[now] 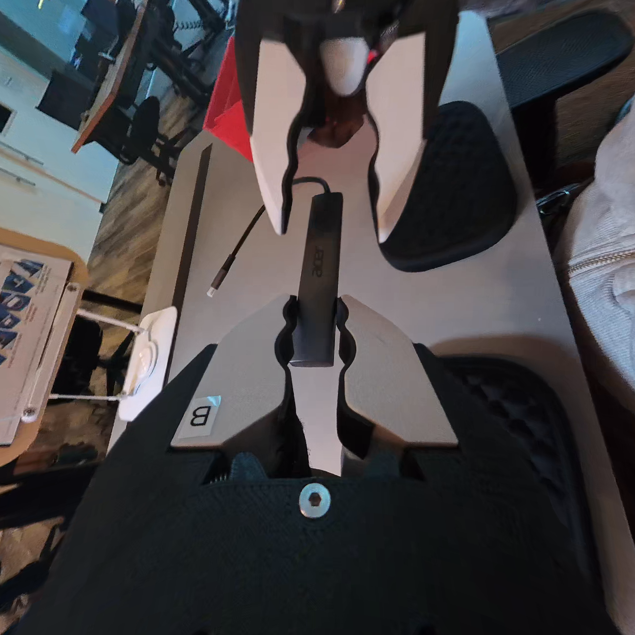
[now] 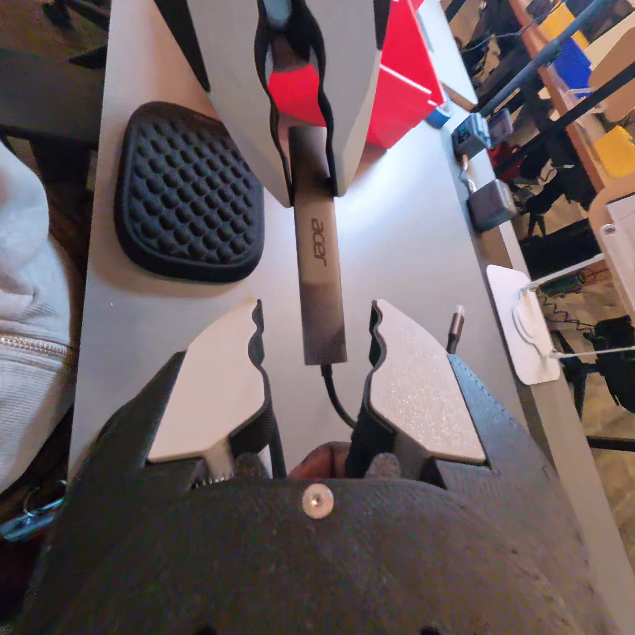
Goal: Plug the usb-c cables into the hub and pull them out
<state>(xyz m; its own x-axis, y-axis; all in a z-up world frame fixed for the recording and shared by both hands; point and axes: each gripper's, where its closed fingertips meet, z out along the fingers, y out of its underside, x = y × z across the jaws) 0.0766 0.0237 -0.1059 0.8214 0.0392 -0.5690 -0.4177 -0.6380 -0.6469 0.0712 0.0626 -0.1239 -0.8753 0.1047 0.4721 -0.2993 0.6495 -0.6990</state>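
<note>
**A:** where's the hub at?

**B:** flat on the grey table, near end pinched between the left gripper fingers. Its own cable curls off, plug lying loose.

**A:** and the right gripper?

**B:** spread wide, straddling the hub's cable end, not touching. Black bumpy pad sits beside it.
</note>
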